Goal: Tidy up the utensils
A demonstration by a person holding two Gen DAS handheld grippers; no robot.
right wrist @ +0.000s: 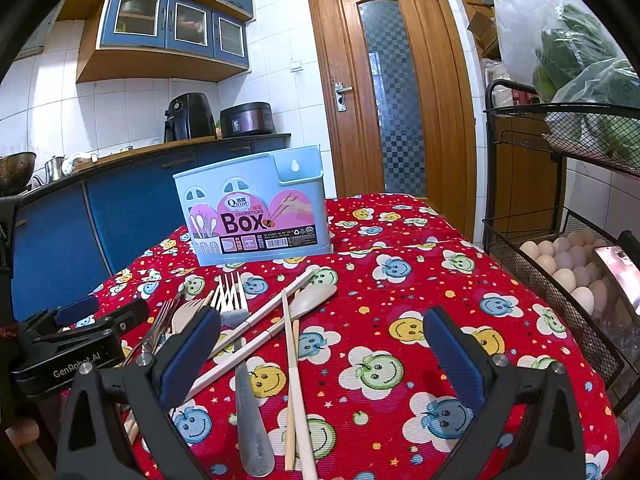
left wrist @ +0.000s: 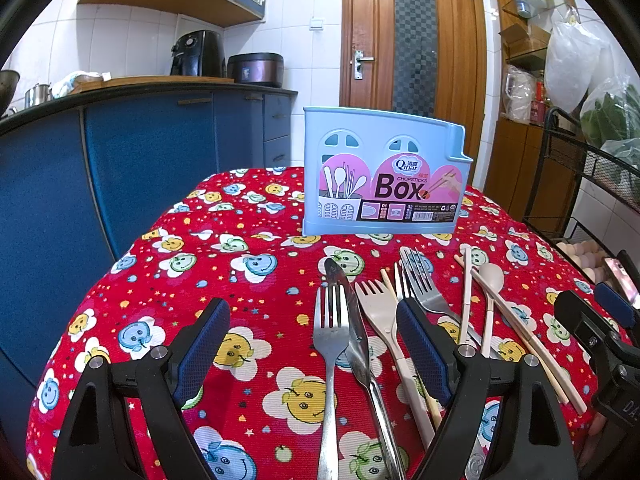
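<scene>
Both claws hover low over the red smiley-print tablecloth (left wrist: 248, 216), jaws spread wide, nothing gripped. Left gripper (left wrist: 316, 324): blue pads well apart; a steel fork (left wrist: 331, 332) and a steel knife (left wrist: 352, 320) lie between the fingers, handles running back under the claw, tips pointing away from it. A cream plastic fork (left wrist: 378, 308) sits just inside the right pad, and a second steel fork (left wrist: 418, 276) lies just ahead of that pad. Beyond the right finger: a cream spoon (left wrist: 491, 280) and cream chopsticks (left wrist: 520, 328) fanned out, crossing each other. The blue chopsticks box (left wrist: 384, 172) stands upright straight ahead of the left claw, past the utensil tips, well apart from them; from this angle its inside is hidden. Right gripper (right wrist: 322, 344): open just as wide, bare cloth ahead of its right finger. The utensil pile lies toward its left finger: steel fork (right wrist: 232, 296) ahead of the left pad, cream spoon (right wrist: 316, 296) and chopsticks (right wrist: 290, 360) between the fingers, left of centre. The box (right wrist: 256, 216) stands ahead and left of the right claw. The left gripper's body (right wrist: 72, 344) shows at the far left edge of the right wrist view, beside the pile. Wire rack with eggs (right wrist: 568, 264) to the right of the right claw, off the table
</scene>
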